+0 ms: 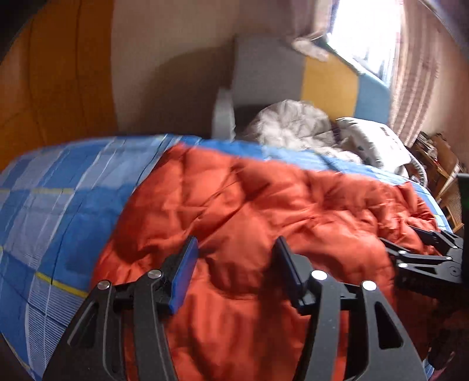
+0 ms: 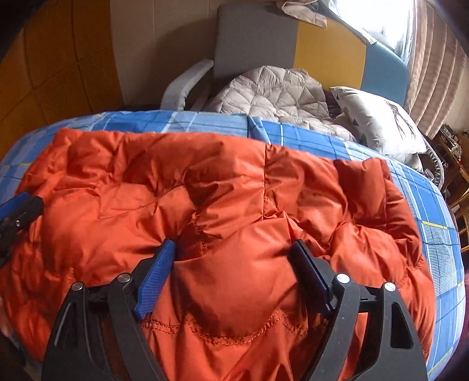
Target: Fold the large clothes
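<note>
On blue checked bed (image 2: pixel 322 137), orange jacket (image 2: pixel 234 190), curtained window (image 2: pixel 381 23)

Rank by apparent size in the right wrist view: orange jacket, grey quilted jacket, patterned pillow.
1. orange jacket, largest, though nearest the camera.
2. grey quilted jacket and patterned pillow look alike; unranked.
</note>
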